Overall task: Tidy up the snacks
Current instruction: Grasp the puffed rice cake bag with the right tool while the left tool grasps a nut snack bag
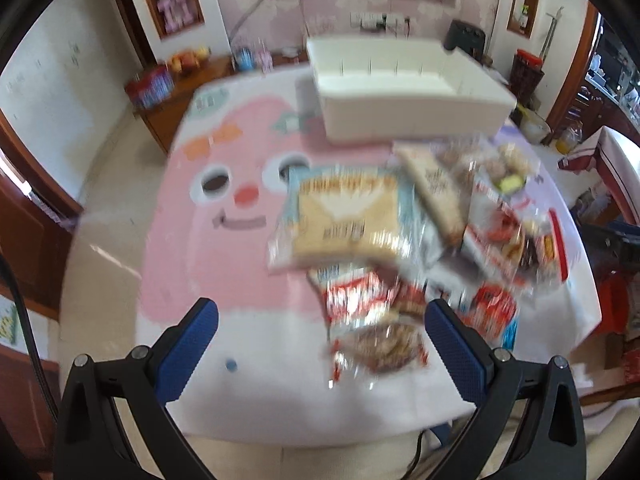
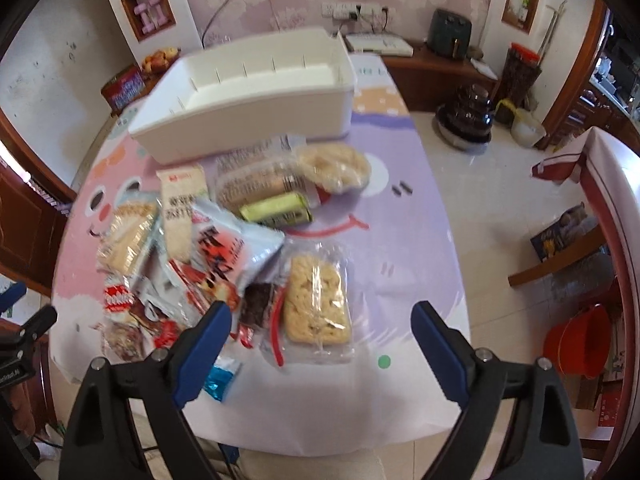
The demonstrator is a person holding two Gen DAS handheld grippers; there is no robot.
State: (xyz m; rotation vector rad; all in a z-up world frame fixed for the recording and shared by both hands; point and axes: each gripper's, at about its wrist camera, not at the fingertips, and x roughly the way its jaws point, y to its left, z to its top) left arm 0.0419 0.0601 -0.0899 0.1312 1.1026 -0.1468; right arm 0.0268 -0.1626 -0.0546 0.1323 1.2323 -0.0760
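Both grippers hang over the table, and the snacks lie heaped on a cartoon tablecloth, pink on one side, lilac on the other. In the right wrist view the right gripper has its blue-padded jaws spread wide with nothing pinched; a clear-wrapped pale crispy cake lies on the cloth in the gap between them, near the bottom centre of the frame. Just left of it sits a dark brown bar, then a silver-and-red bag tilted across the heap. Higher up, a small green packet rests against a wrapped round cracker. A white divided bin stands empty at upper centre, just behind the pile. The left wrist view is badly blurred: the left gripper also stands wide apart, holding nothing, above a red-and-white wrapper, with a pack of square biscuits mid-frame.
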